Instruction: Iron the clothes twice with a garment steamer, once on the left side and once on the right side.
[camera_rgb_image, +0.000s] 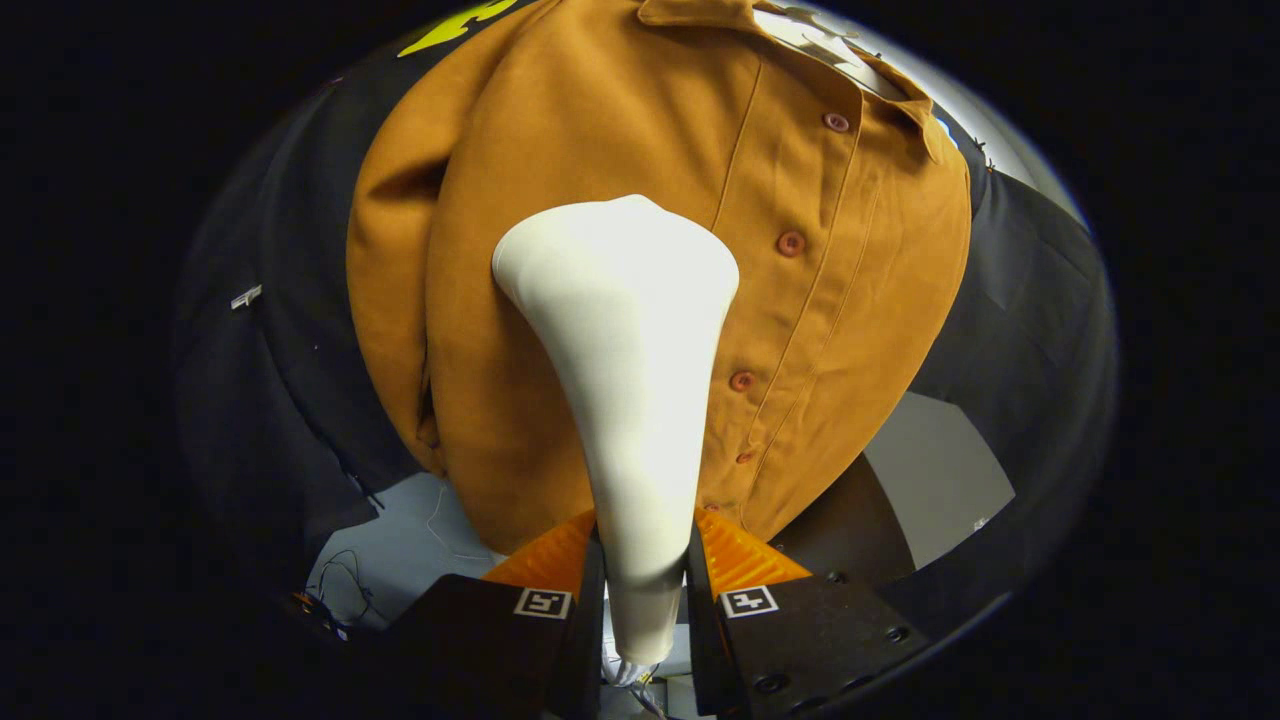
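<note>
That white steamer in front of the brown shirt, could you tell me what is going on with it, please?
A hand-held gripper has its jaws shut on the handle of a white garment steamer, both fingers pressing its sides. The steamer's wide head points at a hanging brown button-up shirt, over the panel just beside the button placket. Whether the head actually touches the cloth cannot be told. The shirt hangs against the booth's dark cloth wall.
</note>
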